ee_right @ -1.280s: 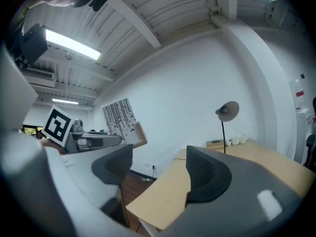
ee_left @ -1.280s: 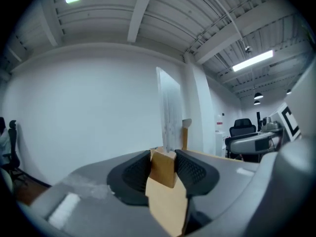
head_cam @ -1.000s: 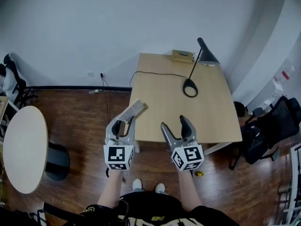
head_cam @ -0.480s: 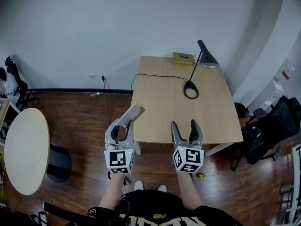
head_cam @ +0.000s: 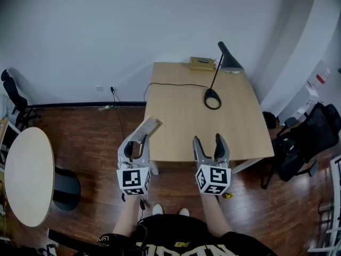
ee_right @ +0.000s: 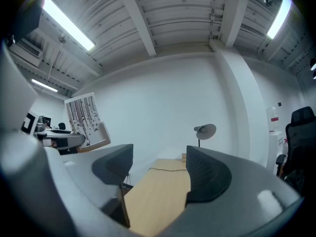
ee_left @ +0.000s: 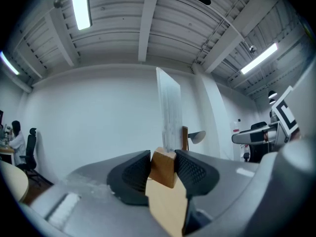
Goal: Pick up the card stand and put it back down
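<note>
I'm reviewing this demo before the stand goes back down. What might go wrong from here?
1. The left gripper pinches the card stand by its wooden base only, and the tall clear panel sticks out well beyond the jaws. It may pivot or slip between the pads.
2. In the head view the stand hangs roughly over the left edge of the table, beside open wooden floor. Set down there, it may tip off.

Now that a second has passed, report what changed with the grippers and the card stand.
The right gripper swung from leaning left to pointing straight at the table, and its empty jaws have just been closing slightly. The left gripper stays shut on the card stand, held in the air by the table's near-left corner.
</note>
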Motion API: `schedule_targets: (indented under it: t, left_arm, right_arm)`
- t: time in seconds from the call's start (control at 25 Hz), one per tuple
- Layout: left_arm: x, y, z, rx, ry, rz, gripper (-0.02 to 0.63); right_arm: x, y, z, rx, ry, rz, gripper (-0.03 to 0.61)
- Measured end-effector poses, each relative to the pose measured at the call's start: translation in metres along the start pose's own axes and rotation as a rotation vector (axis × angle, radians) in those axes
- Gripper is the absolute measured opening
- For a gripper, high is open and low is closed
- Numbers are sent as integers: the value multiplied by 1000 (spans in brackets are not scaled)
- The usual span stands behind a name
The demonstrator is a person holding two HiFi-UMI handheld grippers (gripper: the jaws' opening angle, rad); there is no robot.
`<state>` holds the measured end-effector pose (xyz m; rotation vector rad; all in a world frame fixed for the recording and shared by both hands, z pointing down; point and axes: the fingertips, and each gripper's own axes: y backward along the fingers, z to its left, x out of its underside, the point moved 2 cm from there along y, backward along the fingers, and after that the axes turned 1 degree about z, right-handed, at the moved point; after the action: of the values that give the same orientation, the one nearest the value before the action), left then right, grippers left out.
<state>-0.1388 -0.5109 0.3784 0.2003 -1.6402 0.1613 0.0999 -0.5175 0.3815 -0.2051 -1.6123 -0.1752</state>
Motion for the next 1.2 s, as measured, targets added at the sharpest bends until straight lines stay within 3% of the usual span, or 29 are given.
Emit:
schedule_targets:
  t: [0.32,0.6,1.0,1.2]
  left_arm:
    - [32,-13,8,4,-18,75,163]
    - [77,-23,44,14,-30,174,163]
    - [140,-90,113,102,-113,355,163]
    - [181,-137,121,135,-127,406,161]
  right_arm:
    - [21,-9,-15,15,-6,57,339]
    - [48,-11,-32,53,-16,117,339]
    - [94,-33,-45,62,-28,250,339]
    - [130,-38,-50,53,-39,323,339]
